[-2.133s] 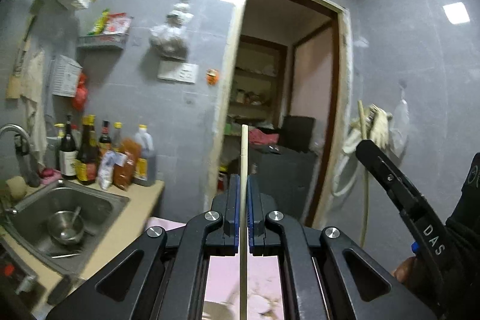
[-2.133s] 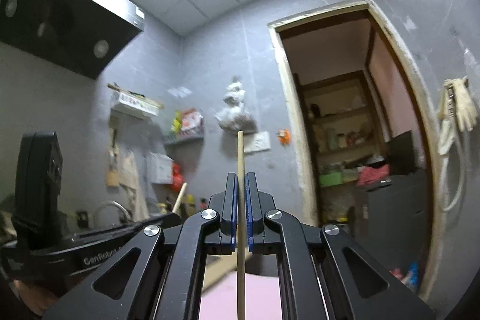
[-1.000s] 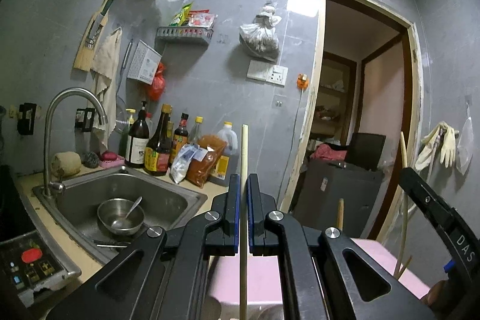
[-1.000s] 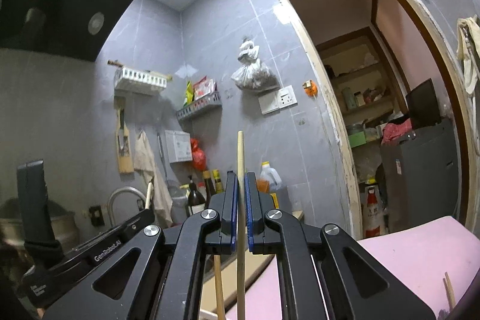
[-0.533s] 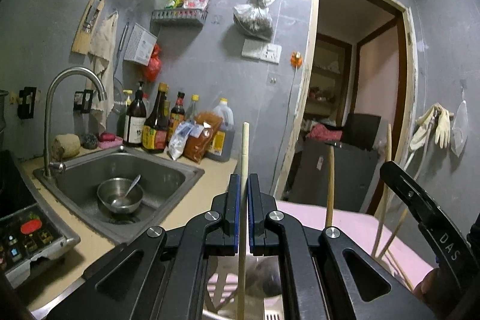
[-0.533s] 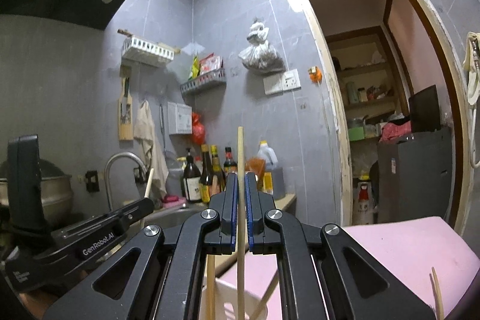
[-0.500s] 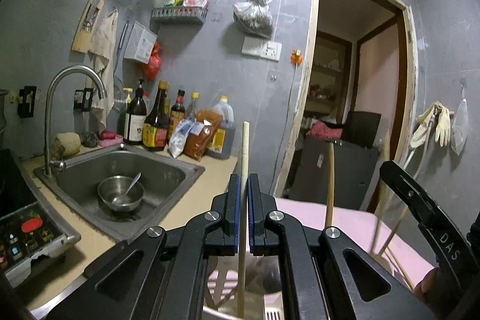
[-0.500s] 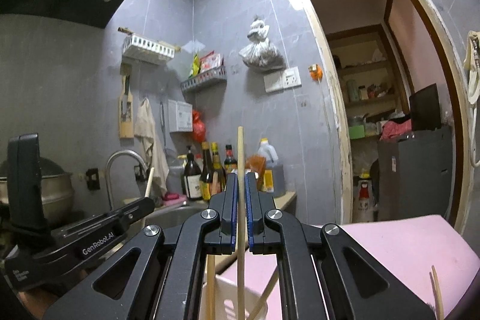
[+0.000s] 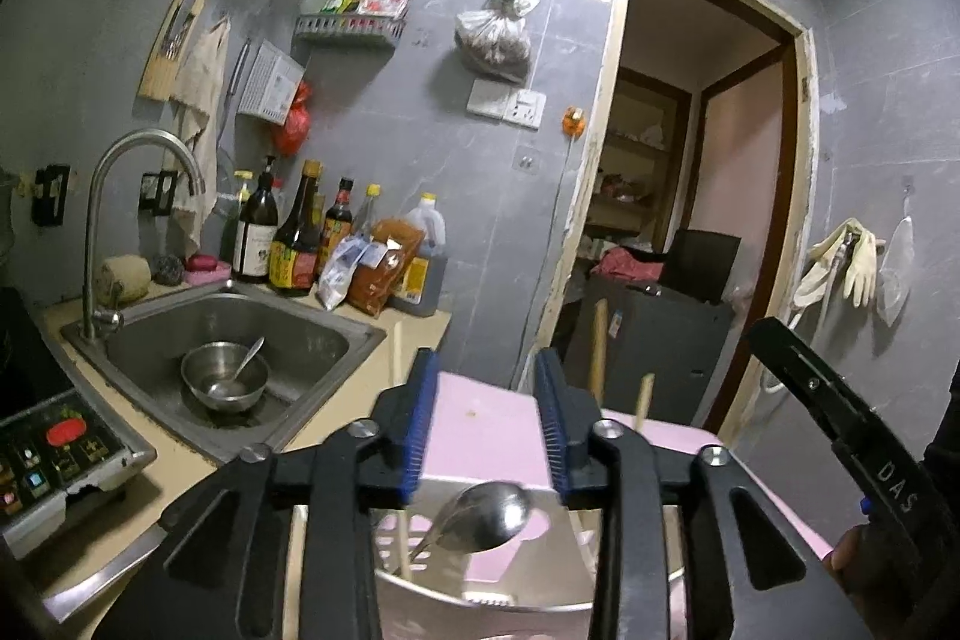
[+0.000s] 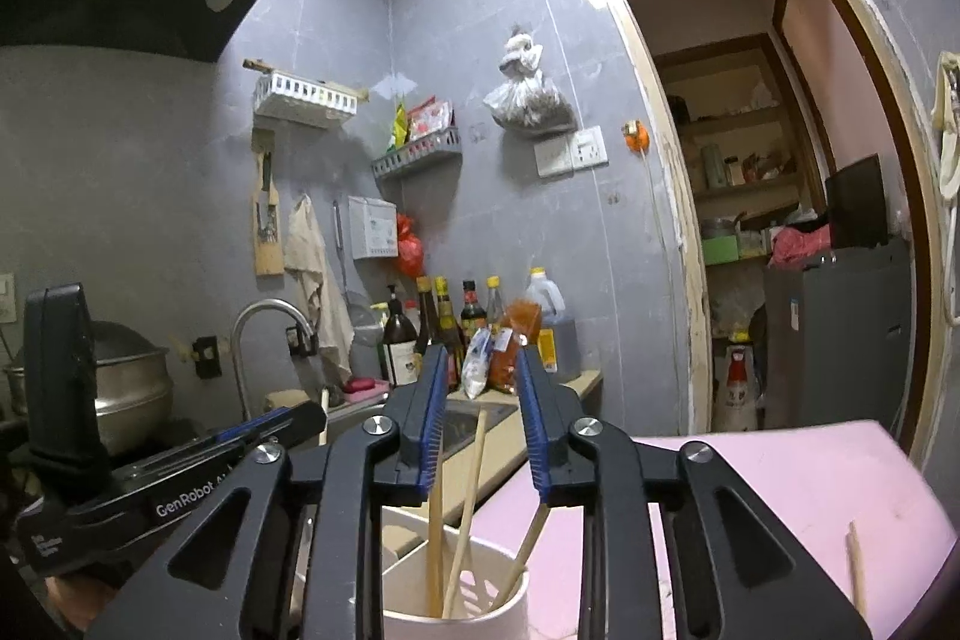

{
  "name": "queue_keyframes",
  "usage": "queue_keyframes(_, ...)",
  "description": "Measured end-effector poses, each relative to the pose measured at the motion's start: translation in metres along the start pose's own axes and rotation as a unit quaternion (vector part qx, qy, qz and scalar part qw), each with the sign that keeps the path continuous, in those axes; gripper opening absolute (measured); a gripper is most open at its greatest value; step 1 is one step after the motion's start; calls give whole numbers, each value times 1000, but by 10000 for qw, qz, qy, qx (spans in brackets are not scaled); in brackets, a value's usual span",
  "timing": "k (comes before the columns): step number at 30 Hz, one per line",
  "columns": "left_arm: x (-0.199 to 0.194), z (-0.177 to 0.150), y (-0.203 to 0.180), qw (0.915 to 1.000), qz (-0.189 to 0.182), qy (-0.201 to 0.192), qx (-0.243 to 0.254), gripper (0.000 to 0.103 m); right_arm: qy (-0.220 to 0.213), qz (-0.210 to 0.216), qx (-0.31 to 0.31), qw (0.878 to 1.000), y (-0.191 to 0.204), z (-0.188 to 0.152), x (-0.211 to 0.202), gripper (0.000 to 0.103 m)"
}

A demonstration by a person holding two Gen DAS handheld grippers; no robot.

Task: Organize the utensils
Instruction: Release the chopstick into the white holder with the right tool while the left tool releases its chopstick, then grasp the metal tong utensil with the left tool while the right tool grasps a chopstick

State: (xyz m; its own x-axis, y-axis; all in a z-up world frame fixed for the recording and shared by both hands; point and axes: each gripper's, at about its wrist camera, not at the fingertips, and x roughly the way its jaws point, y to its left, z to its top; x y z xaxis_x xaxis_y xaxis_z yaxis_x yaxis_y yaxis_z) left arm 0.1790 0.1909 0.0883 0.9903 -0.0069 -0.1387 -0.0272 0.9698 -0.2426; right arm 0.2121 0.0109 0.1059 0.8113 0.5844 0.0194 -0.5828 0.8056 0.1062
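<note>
Chopsticks (image 10: 465, 508) stand tilted in white holder (image 10: 480, 616).

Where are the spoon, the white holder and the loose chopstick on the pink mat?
spoon (image 9: 486, 514), left wrist view, bowl.
white holder (image 10: 462, 619), right wrist view, front wall.
loose chopstick (image 10: 857, 568), right wrist view, mid-shaft.

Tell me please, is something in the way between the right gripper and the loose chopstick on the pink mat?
Nothing visible blocks it. The right gripper, its jaws opening and empty, hangs over the white holder. The loose chopstick lies to its right on the pink mat, with only bare mat between.
</note>
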Motion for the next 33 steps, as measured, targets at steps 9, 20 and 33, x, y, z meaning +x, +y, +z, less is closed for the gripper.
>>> queue_keyframes(9, -20, 26, -43, 9990, -323, -258, 166, 57, -227, -248, -149, 9993, -29, 26, -38, 46)
queue_keyframes(20, -26, 24, -99, 9959, -791, -285, 335, 95, -448, -792, -378, 9951, -75, 48, -100, 81)
queue_keyframes(33, -9, -10, -161, 9873, -1341, 307, 792, 101, -328, -1262, -403, 9906, -120, 45, -145, 103)
